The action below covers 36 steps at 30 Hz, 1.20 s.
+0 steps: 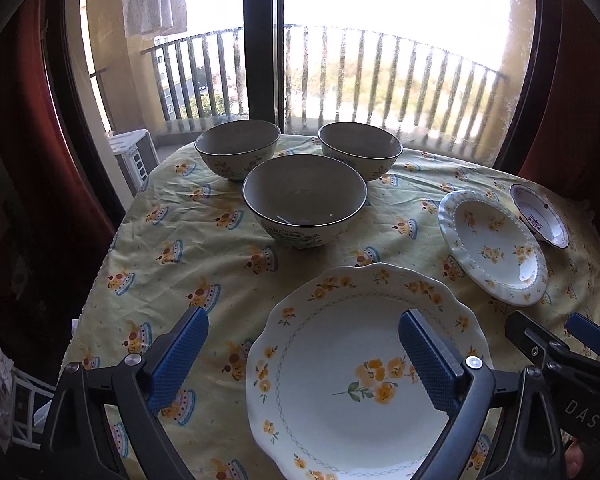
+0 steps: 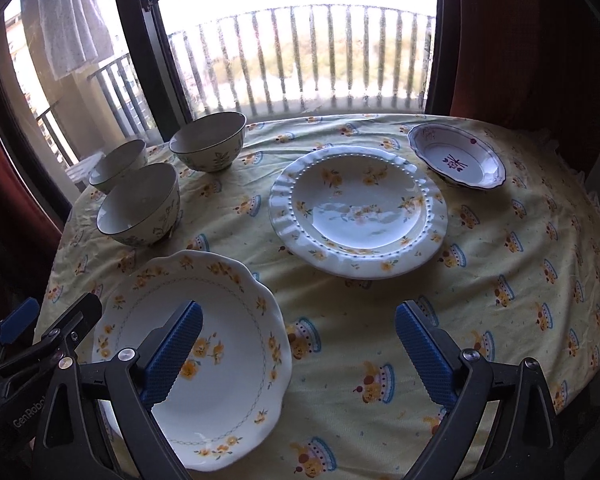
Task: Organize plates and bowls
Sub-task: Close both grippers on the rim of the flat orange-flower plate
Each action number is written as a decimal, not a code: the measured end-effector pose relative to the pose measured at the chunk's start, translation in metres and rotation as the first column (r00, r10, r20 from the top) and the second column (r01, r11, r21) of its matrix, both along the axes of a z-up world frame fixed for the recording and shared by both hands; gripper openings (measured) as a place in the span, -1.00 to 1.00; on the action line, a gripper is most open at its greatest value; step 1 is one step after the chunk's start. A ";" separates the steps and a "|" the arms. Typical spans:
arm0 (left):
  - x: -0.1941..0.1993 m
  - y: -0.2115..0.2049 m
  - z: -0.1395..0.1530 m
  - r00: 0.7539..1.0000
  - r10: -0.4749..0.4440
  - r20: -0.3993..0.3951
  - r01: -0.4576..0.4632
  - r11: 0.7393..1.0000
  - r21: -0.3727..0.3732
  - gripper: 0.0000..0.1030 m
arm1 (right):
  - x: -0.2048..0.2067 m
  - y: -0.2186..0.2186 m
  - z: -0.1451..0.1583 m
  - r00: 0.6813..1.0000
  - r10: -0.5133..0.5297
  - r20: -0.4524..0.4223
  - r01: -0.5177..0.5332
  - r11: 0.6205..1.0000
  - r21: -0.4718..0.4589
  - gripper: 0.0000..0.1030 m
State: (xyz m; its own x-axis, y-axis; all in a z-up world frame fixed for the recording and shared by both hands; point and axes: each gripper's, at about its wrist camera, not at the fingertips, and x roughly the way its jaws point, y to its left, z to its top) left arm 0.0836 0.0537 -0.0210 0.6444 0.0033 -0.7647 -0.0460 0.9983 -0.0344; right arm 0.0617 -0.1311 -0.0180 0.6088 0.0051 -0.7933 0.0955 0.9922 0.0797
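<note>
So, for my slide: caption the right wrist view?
Open right hand-held gripper above tablecloth, three plates and three bowls ahead.

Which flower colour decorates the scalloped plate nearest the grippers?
Yellow-orange flowers on white on the scalloped plate, clearest in the left wrist view.

Bowls (image 1: 304, 200) left of plates (image 2: 358, 210)

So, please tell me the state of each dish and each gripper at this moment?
Left gripper: open, holding nothing.
Right gripper: open, holding nothing.
Three bowls: upright, apart, unstacked.
Scalloped plate: flat, empty.
Ribbed plate: flat, empty.
Small purple-rimmed dish: upright, empty.
</note>
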 end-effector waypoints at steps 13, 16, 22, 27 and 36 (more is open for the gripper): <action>0.040 0.023 -0.050 0.954 -0.225 -0.199 0.206 0.972 -0.110 0.41 | 0.025 0.041 -0.049 0.977 -0.127 -0.174 0.119 0.991 -0.057 0.72; 0.042 0.023 -0.057 0.936 -0.276 -0.219 0.249 0.958 -0.144 0.25 | 0.027 0.047 -0.060 0.961 -0.174 -0.216 0.161 0.984 -0.077 0.60; 0.040 0.014 -0.066 0.912 -0.329 -0.246 0.309 0.944 -0.116 0.24 | 0.026 0.052 -0.066 0.952 -0.207 -0.226 0.192 0.977 -0.088 0.57; 0.042 0.005 -0.077 0.906 -0.293 -0.306 0.289 0.955 -0.060 0.24 | 0.022 0.045 -0.076 0.948 -0.200 -0.249 0.189 0.980 -0.070 0.48; 0.044 0.000 -0.081 0.928 -0.189 -0.322 0.191 0.981 -0.027 0.25 | 0.029 0.035 -0.089 0.941 -0.119 -0.317 0.132 0.991 0.020 0.27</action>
